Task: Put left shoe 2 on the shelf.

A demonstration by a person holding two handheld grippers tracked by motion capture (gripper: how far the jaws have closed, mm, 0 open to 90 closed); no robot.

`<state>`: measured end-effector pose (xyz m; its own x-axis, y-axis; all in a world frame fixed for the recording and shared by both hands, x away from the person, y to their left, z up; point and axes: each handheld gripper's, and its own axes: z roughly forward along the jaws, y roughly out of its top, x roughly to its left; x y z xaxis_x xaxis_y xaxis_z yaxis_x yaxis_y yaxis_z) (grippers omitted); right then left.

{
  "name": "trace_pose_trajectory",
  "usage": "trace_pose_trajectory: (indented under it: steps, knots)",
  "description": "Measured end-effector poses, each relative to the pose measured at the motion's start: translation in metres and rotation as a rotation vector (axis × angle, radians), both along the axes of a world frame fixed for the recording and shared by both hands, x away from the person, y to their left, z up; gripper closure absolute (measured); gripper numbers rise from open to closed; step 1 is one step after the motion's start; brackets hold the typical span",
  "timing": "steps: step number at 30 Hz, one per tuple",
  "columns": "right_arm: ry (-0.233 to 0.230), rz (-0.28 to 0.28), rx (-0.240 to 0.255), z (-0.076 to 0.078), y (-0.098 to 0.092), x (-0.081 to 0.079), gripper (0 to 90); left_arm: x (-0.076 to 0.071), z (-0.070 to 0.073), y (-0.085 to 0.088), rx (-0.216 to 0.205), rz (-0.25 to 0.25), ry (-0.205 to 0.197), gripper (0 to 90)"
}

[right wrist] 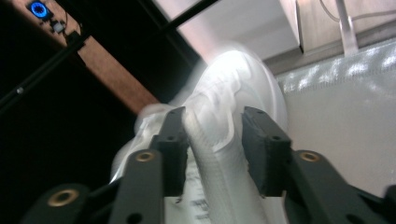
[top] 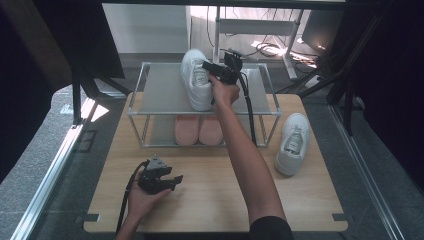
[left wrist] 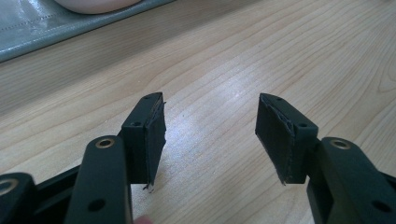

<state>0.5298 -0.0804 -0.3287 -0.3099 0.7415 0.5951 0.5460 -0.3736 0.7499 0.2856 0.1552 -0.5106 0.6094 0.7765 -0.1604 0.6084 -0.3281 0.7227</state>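
I am working at a light wooden table [top: 210,195] that carries a small two-tier shoe rack [top: 145,82] of metal rods with grey shelves. The work in hand looks like putting a pair of white sneakers on the top shelf.

One white sneaker [top: 196,80] sits on the top shelf, toe pointing toward me. My right gripper [top: 209,67] is at its collar. In the right gripper view the jaws stand apart, with the shoe's side wall [right wrist: 212,154] running up between them. The left pad [right wrist: 175,154] looks close against it and the right pad [right wrist: 259,154] stands clear, so I read the shoe as let go, not clamped. That view is blurred, so I cannot tell whether the left pad touches it.

The second white sneaker [top: 292,142] lies on the table to the right of the rack, well apart from both grippers. By my judgement the job is about half done: one shoe placed, one left to fetch and set beside it.

My left gripper [top: 175,180] rests near the front left of the table, its jaws wide and empty over bare wood.

On the lower shelf sits a pair of pink slippers [top: 198,131]. The right gripper's cable [top: 248,110] hangs down over the rack's front rail, and could snag there as I pull back. The free space on the top shelf lies either side of the placed shoe.
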Motion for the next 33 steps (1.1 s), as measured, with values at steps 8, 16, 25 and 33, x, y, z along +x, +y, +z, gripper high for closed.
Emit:
trace_pose_trajectory:
  steps: [8,16,25,33]
  knots:
    - [-0.051,0.050,-0.015,0.009,-0.009,-0.011,55.2,-0.001,-0.001,-0.005,0.009,-0.012,0.003,43.6]
    - [-0.132,0.121,-0.117,0.012,-0.025,-0.033,67.4,-0.001,-0.001,-0.007,0.017,-0.012,0.000,43.6]
    - [-0.166,0.153,-0.100,0.003,-0.048,-0.049,84.0,-0.001,-0.002,-0.010,0.024,-0.019,0.001,43.6]
    - [-0.168,0.177,-0.145,-0.010,-0.054,-0.059,88.2,-0.002,-0.002,-0.010,0.025,-0.018,0.000,43.5]
